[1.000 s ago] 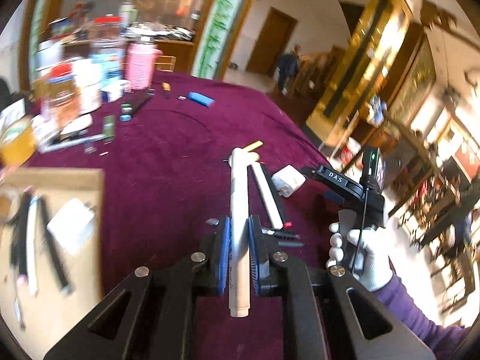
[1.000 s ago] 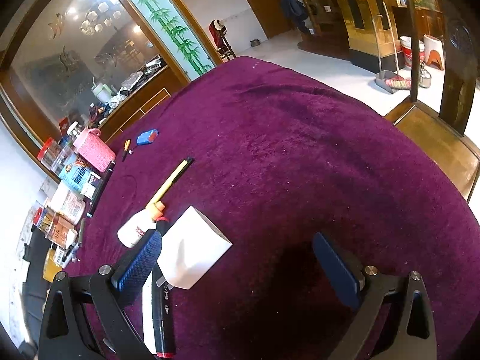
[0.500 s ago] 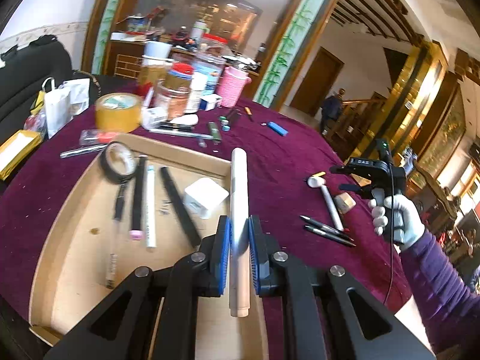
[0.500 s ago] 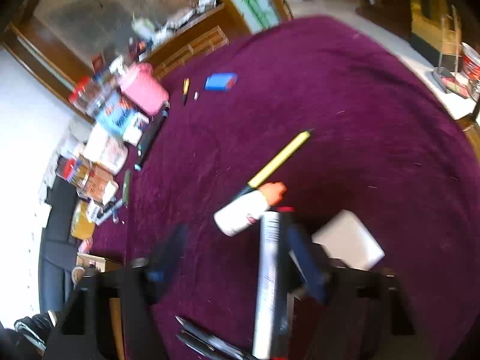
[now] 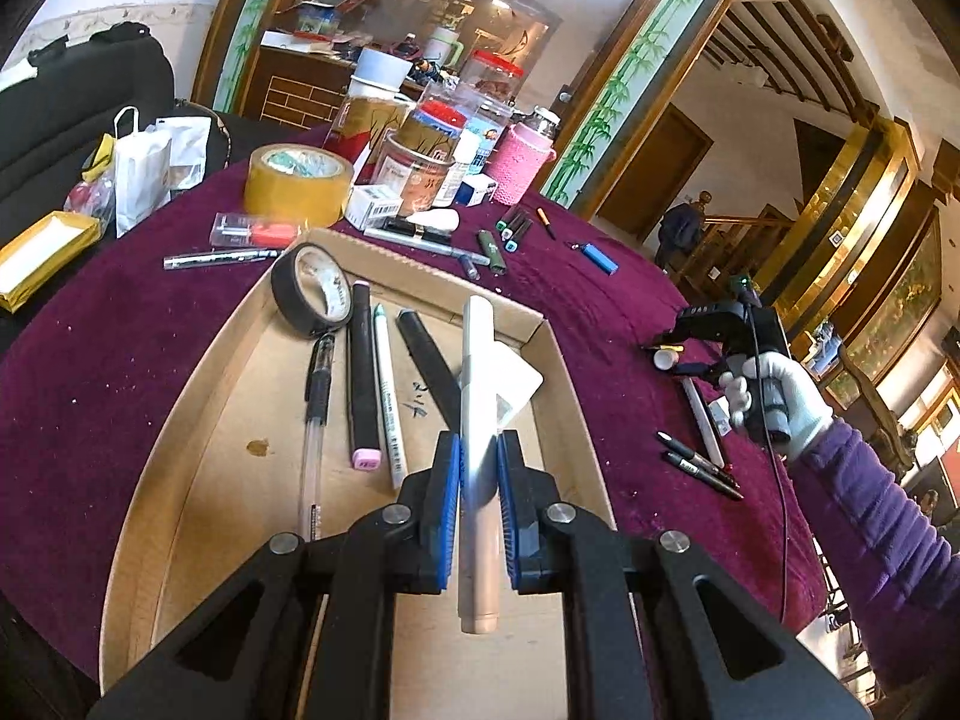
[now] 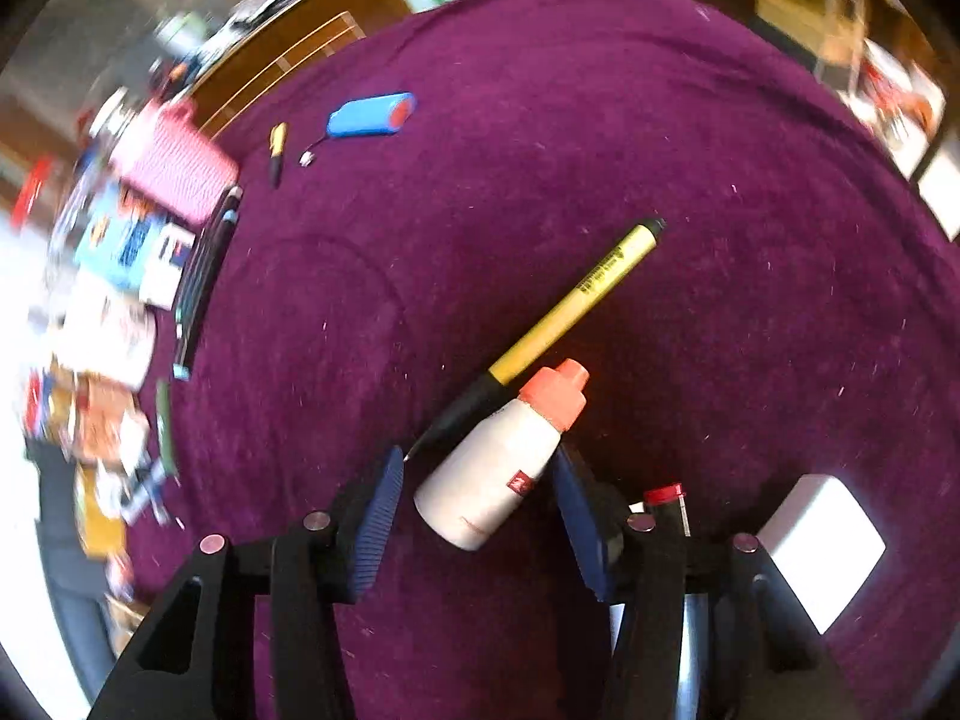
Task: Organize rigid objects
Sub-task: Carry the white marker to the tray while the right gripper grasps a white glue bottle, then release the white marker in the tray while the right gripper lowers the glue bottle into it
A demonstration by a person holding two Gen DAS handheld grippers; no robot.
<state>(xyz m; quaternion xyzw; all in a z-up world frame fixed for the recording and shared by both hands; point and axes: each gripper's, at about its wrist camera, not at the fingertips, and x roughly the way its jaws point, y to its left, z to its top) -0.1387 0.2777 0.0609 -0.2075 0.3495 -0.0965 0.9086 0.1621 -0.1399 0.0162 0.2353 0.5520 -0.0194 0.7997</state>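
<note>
Left tongs [image 5: 479, 480] clamp a white marker [image 5: 478, 396] between blue pads, holding it lengthwise above a cardboard tray [image 5: 180, 456] on the purple-clothed table [image 5: 90, 372]. Inside the tray lie a black tape roll [image 5: 311, 299], a clear pen [image 5: 314, 420], a black marker with a pink end [image 5: 363, 384], a white pen [image 5: 387, 396], a black bar [image 5: 429, 366] and a white block [image 5: 510, 381], the last two directly under the held marker.

Right tongs [image 6: 474, 501], seen from their own blurred camera, have just been closing and stand partly open around a white glue bottle [image 6: 498, 474] with an orange cap; a gap shows at the left pad, and contact at the right pad cannot be told. A yellow pen [image 6: 570, 306] lies just beside the bottle, its black tip near the left pad. A white cube [image 6: 822, 546] sits to the right, and a red-capped marker [image 6: 663, 495] shows partly behind the right finger. Farther off rest a blue lighter [image 6: 372, 115] and a pink-sleeved jar [image 6: 174, 162].

In the left view, a white-gloved hand [image 5: 774, 396] in a purple sleeve [image 5: 870, 510] holds the right tongs over loose pens [image 5: 699, 462]. Beyond the tray stand a tan tape roll [image 5: 297, 183], jars [image 5: 420, 162] and boxes.
</note>
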